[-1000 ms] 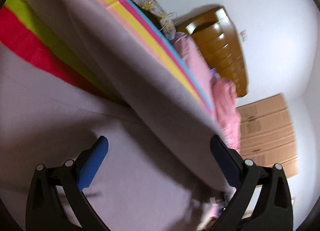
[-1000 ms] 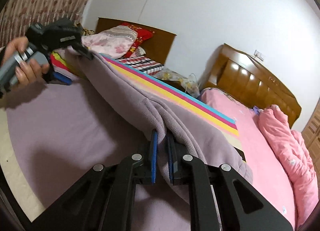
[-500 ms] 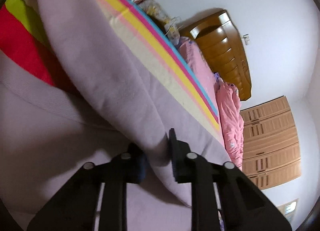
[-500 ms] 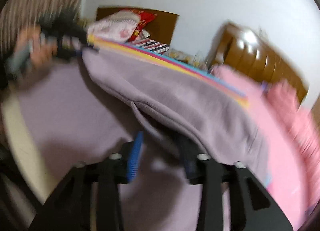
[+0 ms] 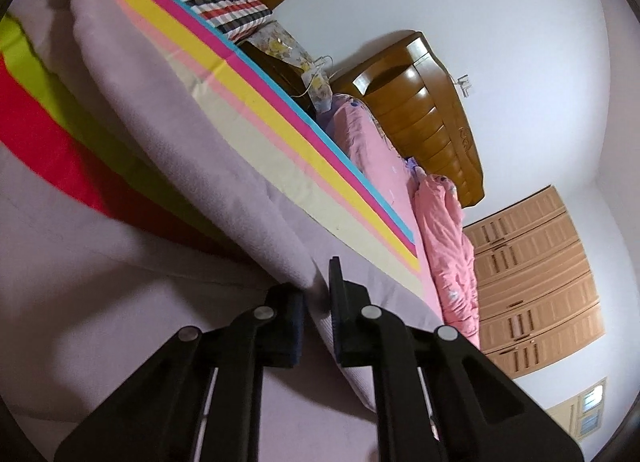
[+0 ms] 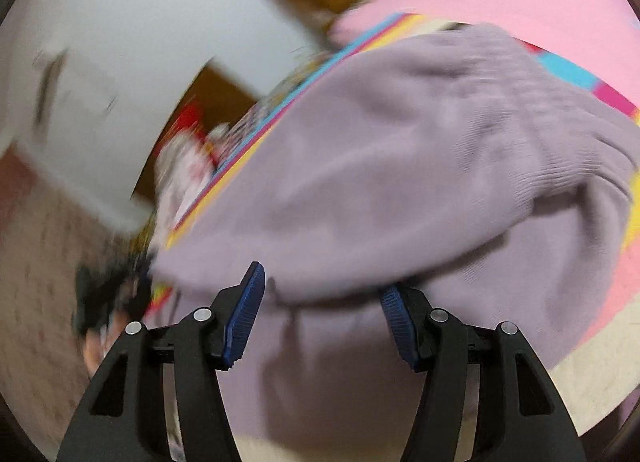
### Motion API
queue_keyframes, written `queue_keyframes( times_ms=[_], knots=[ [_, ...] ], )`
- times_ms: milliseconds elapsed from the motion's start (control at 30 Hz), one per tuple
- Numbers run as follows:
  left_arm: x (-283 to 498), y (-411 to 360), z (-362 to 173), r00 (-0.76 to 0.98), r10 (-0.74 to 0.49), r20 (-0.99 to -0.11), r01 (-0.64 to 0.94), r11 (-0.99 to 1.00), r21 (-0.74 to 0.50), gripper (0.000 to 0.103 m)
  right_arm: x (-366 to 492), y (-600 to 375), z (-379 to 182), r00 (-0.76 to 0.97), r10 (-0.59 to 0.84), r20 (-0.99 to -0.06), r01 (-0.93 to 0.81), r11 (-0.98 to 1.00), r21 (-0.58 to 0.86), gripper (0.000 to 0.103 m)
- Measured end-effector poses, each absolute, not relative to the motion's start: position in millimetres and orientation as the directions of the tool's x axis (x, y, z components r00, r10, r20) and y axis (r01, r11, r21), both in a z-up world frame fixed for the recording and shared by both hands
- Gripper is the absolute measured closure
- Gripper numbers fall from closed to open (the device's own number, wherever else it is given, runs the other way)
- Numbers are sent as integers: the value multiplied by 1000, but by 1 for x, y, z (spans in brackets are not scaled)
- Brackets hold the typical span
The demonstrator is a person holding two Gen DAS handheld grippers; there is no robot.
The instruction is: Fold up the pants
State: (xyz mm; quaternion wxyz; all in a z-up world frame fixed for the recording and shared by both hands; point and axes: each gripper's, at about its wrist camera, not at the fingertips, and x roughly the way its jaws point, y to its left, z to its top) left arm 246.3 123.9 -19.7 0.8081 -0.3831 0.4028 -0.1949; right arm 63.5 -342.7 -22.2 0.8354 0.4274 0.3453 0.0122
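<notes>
Nearest the left wrist camera, the left gripper is pinched tight on a raised fold of the lilac pants; a second ago its fingers stood wide apart around that fold. From the grip the cloth slopes up and away to the far left over the striped sheet, which covers the bed. Close to the right wrist camera, the right gripper now has its blue pads spread wide with nothing between them, having let go of the edge it clamped a second ago; that view is blurred. Just past it the pants lie bunched on the sheet. Farther right are pink bedding, a wooden headboard and a wardrobe.
</notes>
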Motion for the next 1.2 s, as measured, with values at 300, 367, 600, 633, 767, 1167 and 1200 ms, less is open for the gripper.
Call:
queue_keyframes(
  times_ms=[300,367,600,633,767,1167,1200],
  knots=[
    [262,148,-44,633,-541,-554,-118,640,-759,49,71,-357,-25,802,298,-518,248,623,742,89],
    [270,156,-47,636,-526,-565,-134,645,-752,49,64,-360,-29,802,307,-512,238,621,747,89],
    [281,171,-42,653,-492,-576,-129,677,-725,98,60,-369,-16,800,329,-502,207,634,745,89],
    [282,172,-38,654,-490,-576,-117,686,-718,99,68,-373,-6,792,333,-512,195,657,729,89],
    [295,169,8,661,-498,-562,-86,693,-716,99,136,-403,59,745,405,-530,93,724,683,89],
    [110,123,-6,658,-453,-601,131,855,-502,98,52,-455,5,746,415,-521,87,715,694,89],
    [113,121,-27,619,-450,-643,103,859,-502,98,49,-455,-16,729,416,-544,125,700,703,89]
  ],
)
